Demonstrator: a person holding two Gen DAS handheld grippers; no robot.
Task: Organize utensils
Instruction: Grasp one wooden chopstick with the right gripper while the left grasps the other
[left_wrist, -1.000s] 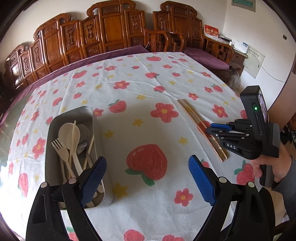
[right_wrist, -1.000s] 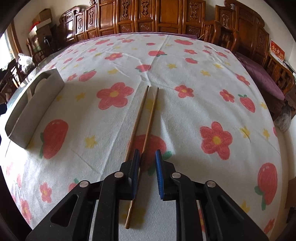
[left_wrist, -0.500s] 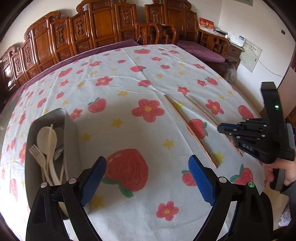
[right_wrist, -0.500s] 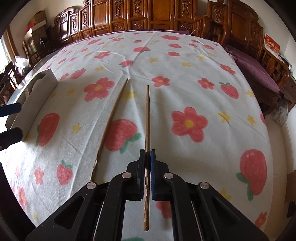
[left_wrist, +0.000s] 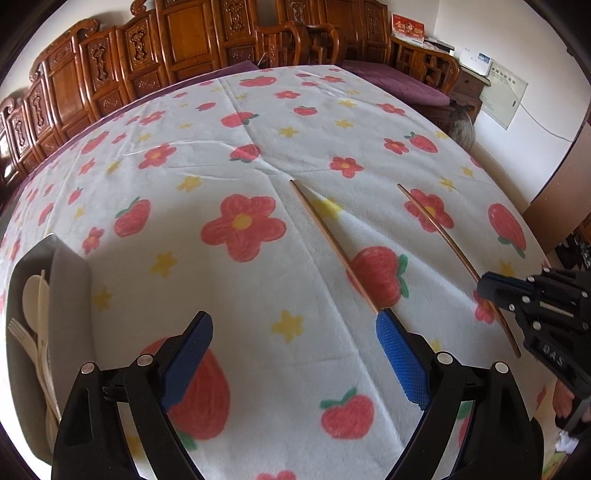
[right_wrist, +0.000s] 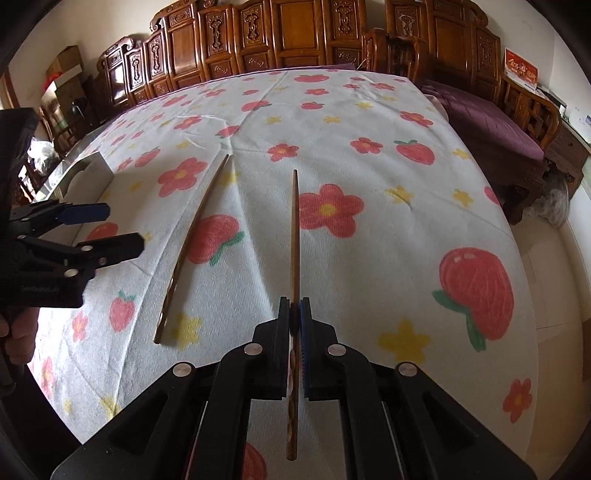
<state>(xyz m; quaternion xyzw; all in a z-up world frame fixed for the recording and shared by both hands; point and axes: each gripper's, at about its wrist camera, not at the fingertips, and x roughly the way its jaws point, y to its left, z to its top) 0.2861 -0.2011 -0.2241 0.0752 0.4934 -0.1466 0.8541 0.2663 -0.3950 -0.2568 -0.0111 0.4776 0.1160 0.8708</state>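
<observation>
Two chopsticks: the right gripper (right_wrist: 294, 308) clamps one chopstick (right_wrist: 294, 236); the second chopstick (right_wrist: 192, 243) lies on the tablecloth (right_wrist: 369, 155) to its left, beside the wide-open, empty left gripper (left_wrist: 293, 332)

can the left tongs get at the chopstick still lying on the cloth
Probably yes. The left tongs are open, and the loose chopstick lies bare on the tablecloth beside one pad, nothing over it. The right tongs grip the other chopstick, off to the side.
</observation>
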